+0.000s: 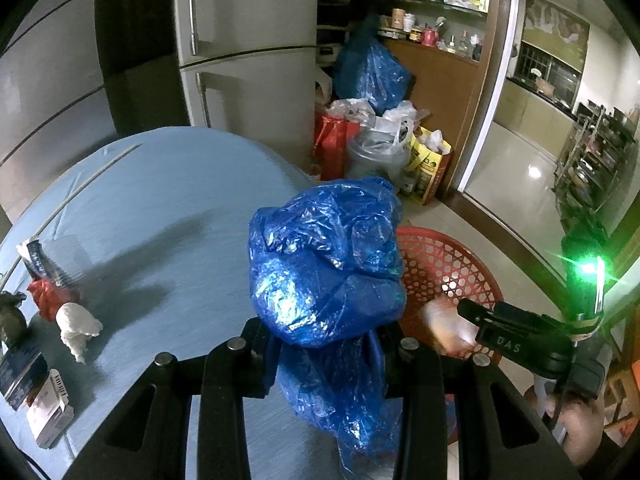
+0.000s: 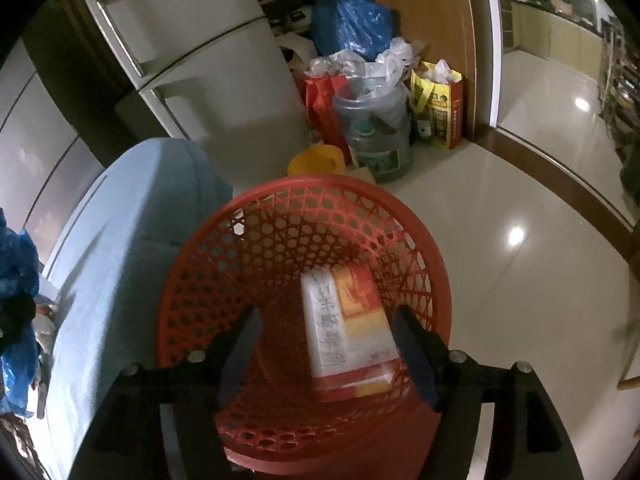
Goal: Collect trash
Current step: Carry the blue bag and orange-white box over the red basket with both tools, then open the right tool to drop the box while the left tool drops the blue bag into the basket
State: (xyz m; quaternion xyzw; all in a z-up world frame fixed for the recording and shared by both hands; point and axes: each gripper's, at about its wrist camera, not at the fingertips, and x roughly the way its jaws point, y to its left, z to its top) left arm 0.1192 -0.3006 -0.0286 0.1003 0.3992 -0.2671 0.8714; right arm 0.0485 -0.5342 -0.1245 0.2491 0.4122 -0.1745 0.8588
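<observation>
- Left tool [image 1: 326, 354] closed tight on a crumpled blue plastic bag [image 1: 324, 264], pads pressing it from both sides; bulk of the bag bulging above the fingers, a tail of it hanging below.
- Held above the near edge of the counter [image 1: 168, 208], covered in light blue cloth.
- At the left side of the counter: a white crumpled tissue [image 1: 78, 326], a red wrapper [image 1: 48, 298] just behind it, small boxes [image 1: 48, 420] nearer the edge.
- Right tool [image 2: 324, 344] with jaws standing apart, nothing pressed between the pads; hanging over the mouth of a red mesh basket [image 2: 240, 248].
- Inside the basket, a white and orange carton [image 2: 348, 328], lying between the two fingers in the view but touched by neither.
- Basket placed on the floor [image 2: 500, 280] just beside the counter.
- In the left wrist view, the right tool [image 1: 464, 310] seen over the same basket [image 1: 444, 264], with a blurred pale object at its tip; green light shining on its body.
- Farther back: a grey water jug [image 2: 374, 136] stuffed with white plastic bags, a red paper bag [image 2: 320, 96], a yellow bag [image 2: 438, 108], another blue bag [image 2: 348, 24] above them.
- Behind the counter, a white fridge [image 2: 208, 64] with two doors.
</observation>
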